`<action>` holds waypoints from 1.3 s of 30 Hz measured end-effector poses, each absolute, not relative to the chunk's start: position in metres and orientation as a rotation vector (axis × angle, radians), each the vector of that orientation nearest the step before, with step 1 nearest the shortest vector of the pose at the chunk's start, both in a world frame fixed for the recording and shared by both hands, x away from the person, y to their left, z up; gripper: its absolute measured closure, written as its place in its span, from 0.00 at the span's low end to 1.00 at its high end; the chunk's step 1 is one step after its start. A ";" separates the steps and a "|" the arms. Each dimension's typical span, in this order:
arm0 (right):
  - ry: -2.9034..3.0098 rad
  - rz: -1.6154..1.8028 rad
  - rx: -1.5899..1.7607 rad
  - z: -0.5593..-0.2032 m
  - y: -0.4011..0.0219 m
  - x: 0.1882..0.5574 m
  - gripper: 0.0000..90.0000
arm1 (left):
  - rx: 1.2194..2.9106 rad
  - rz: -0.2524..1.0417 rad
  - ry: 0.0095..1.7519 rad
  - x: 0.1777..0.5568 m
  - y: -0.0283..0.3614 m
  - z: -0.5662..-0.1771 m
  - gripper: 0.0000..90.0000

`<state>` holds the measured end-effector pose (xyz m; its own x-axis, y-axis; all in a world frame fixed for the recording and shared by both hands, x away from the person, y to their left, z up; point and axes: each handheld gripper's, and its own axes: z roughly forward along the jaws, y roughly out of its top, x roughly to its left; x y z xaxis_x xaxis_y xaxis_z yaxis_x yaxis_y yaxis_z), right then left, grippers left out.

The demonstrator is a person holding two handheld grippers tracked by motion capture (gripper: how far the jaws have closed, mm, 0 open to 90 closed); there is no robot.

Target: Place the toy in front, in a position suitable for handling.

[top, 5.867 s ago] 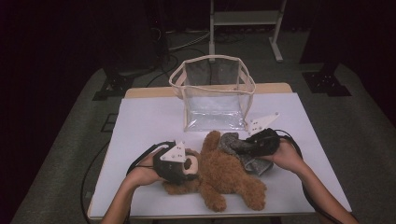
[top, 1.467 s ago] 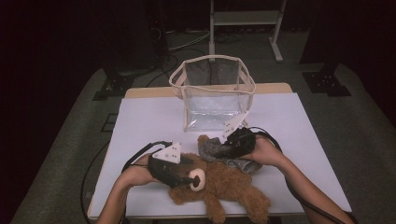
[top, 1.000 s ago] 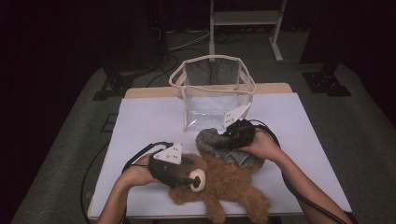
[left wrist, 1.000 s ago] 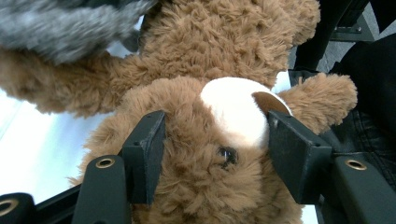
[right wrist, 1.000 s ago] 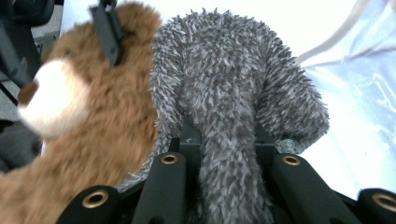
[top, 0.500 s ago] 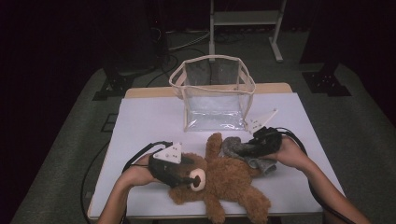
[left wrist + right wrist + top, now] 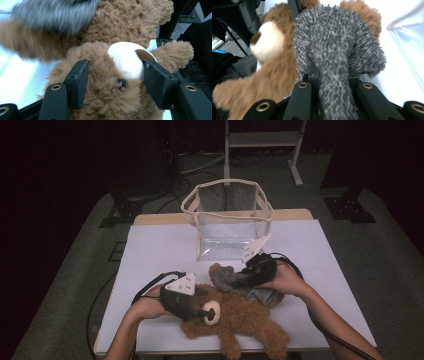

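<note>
brown teddy bear [image 7: 245, 320] with white muzzle [image 7: 126, 58]; grey fuzzy cloth [image 7: 337, 50]; white counter [image 7: 155, 255]; clear bag [image 7: 227, 227], cream trim.

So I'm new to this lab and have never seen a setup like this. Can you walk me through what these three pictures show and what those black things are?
There is no robot here. A person at a white table holds a two-jaw tool in each hand. The wide picture comes from a camera above the person, looking forward and down. The other two come from small cameras riding on each tool, looking along its black jaws.

On the table lie a brown teddy bear, a grey furry cloth and, farther back, a clear plastic bag standing open.

The left hand-held gripper has the bear's head between its jaws. The right hand-held gripper is shut on the grey furry cloth, which drapes over the bear in its own view.
</note>
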<state>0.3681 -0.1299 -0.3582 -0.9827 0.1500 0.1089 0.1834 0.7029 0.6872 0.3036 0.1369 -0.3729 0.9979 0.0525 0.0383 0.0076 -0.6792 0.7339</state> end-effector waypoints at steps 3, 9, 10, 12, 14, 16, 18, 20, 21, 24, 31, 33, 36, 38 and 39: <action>-2.865 -1.118 -0.244 -0.365 -0.109 0.372 0.81 | 2.319 0.071 0.038 0.303 0.137 -0.373 0.43; -2.864 -1.106 -0.319 -0.374 -0.127 0.377 0.82 | 2.314 0.075 0.039 0.303 0.138 -0.373 0.43; -2.864 -1.106 -0.319 -0.374 -0.127 0.377 0.82 | 2.314 0.075 0.040 0.303 0.138 -0.373 0.43; -2.858 -1.123 -0.369 -0.375 -0.140 0.376 0.82 | 2.313 0.074 0.043 0.303 0.139 -0.373 0.43; -2.854 -1.147 -0.421 -0.376 -0.159 0.375 0.82 | 2.310 0.073 0.046 0.303 0.139 -0.373 0.43; -2.858 -1.148 -0.465 -0.379 -0.177 0.373 0.82 | 2.309 0.073 0.045 0.304 0.139 -0.374 0.43; -2.843 -1.158 -0.523 -0.381 -0.193 0.369 0.82 | 2.307 0.072 0.046 0.304 0.138 -0.374 0.43; -2.824 -1.181 -0.553 -0.381 -0.203 0.363 0.82 | 2.308 0.070 0.039 0.304 0.137 -0.374 0.43; -2.827 -1.195 -0.548 -0.379 -0.205 0.360 0.82 | 2.310 0.069 0.039 0.304 0.137 -0.374 0.43; -2.841 -1.243 -0.475 -0.366 -0.199 0.351 0.82 | 2.315 0.078 0.039 0.305 0.136 -0.373 0.43; -2.863 -1.269 -0.281 -0.346 -0.158 0.339 0.82 | 2.318 0.082 0.038 0.305 0.135 -0.373 0.43; -2.867 -1.280 -0.218 -0.340 -0.132 0.340 0.82 | 2.323 0.084 0.033 0.304 0.134 -0.373 0.43; -2.900 -1.218 -0.206 -0.344 -0.113 0.349 0.82 | 2.324 0.091 0.031 0.302 0.134 -0.373 0.43; -2.906 -1.172 -0.226 -0.352 -0.106 0.358 0.82 | 2.322 0.092 0.033 0.302 0.135 -0.373 0.43; -2.906 -1.151 -0.232 -0.356 -0.105 0.362 0.82 | 2.319 0.089 0.035 0.302 0.135 -0.373 0.43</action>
